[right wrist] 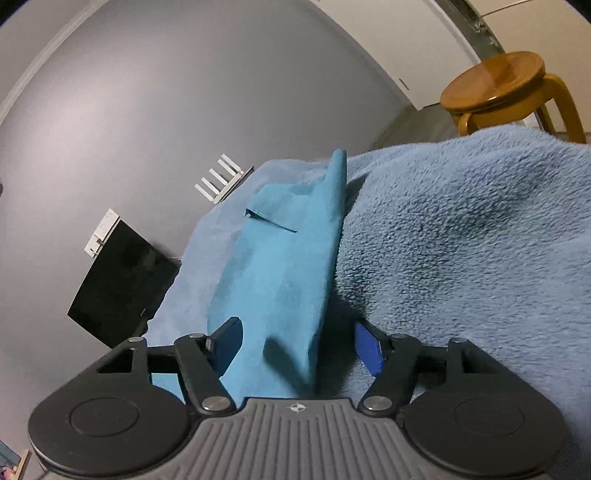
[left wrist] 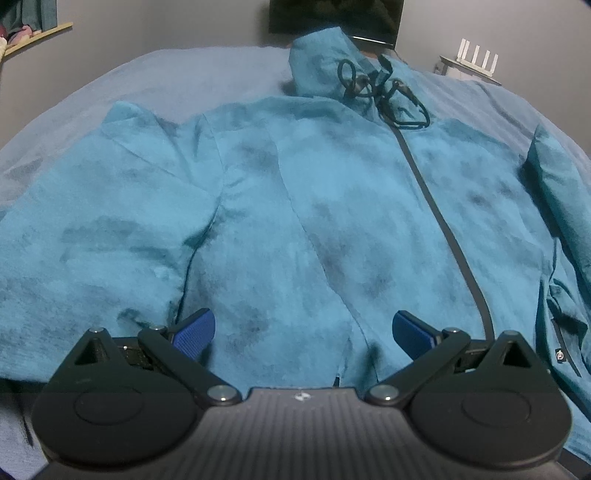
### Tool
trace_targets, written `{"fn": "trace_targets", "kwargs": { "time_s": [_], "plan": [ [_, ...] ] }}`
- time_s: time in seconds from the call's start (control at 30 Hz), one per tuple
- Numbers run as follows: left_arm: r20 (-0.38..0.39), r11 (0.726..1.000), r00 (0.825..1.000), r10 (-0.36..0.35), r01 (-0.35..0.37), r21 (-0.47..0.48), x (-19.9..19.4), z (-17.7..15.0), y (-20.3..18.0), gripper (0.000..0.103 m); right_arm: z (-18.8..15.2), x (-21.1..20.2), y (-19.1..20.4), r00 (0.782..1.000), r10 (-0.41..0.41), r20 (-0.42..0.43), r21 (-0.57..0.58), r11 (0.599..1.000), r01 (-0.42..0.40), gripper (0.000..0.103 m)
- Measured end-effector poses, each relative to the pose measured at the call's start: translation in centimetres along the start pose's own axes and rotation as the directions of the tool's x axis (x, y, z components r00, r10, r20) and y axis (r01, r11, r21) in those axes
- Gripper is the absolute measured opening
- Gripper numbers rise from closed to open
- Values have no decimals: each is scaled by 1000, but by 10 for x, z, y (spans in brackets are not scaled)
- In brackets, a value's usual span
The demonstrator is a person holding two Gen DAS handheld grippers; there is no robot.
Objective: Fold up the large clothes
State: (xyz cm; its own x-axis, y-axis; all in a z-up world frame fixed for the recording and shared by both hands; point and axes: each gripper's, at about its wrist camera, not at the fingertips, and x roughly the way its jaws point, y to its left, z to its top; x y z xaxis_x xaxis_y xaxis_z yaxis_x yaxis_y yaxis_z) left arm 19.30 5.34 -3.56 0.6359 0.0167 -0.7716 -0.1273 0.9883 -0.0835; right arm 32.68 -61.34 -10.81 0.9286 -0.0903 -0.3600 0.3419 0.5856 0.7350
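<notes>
A teal zip-up jacket (left wrist: 295, 206) lies front up on a blue fleece blanket (left wrist: 184, 81), its dark zipper (left wrist: 443, 221) running up to the collar with black drawcords (left wrist: 384, 92). Its left sleeve is folded in over the body. My left gripper (left wrist: 303, 332) is open just above the jacket's hem. In the right wrist view, a part of the teal jacket (right wrist: 280, 280) rises between the blue pads of my right gripper (right wrist: 299, 343). The jaws stand apart and the fabric lies between them without being pinched.
A black box (right wrist: 122, 284) and a white rack (right wrist: 221, 177) stand by the grey wall at the head of the bed. A wooden stool (right wrist: 506, 85) stands on the floor beyond the blanket (right wrist: 480, 240). A wooden shelf (left wrist: 37, 35) is at the far left.
</notes>
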Motion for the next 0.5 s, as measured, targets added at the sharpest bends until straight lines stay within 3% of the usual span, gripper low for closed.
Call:
{"fn": "trace_targets", "kwargs": {
  "time_s": [0.1,0.2,0.3,0.4,0.5],
  "plan": [
    [8,1000,1000,5,-5,-4,1,0,0,103,1,8,16,997,75,-12,16,997,-75,9],
    [21,1000,1000,6,-6,0,-1,0,0,103,10,-11,49,987,154,56,-46,987,-151,3],
    [36,1000,999,4,-5,15,-3,0,-2,103,13,-36,101,963,254,91,-192,953,-233,3],
    [57,1000,998,5,-6,24,-6,0,-3,103,0,-68,161,919,385,85,-349,875,-334,3],
    [77,1000,997,2,-4,21,-10,0,-3,103,-23,-102,219,854,520,27,-482,755,-445,3]
  ]
}}
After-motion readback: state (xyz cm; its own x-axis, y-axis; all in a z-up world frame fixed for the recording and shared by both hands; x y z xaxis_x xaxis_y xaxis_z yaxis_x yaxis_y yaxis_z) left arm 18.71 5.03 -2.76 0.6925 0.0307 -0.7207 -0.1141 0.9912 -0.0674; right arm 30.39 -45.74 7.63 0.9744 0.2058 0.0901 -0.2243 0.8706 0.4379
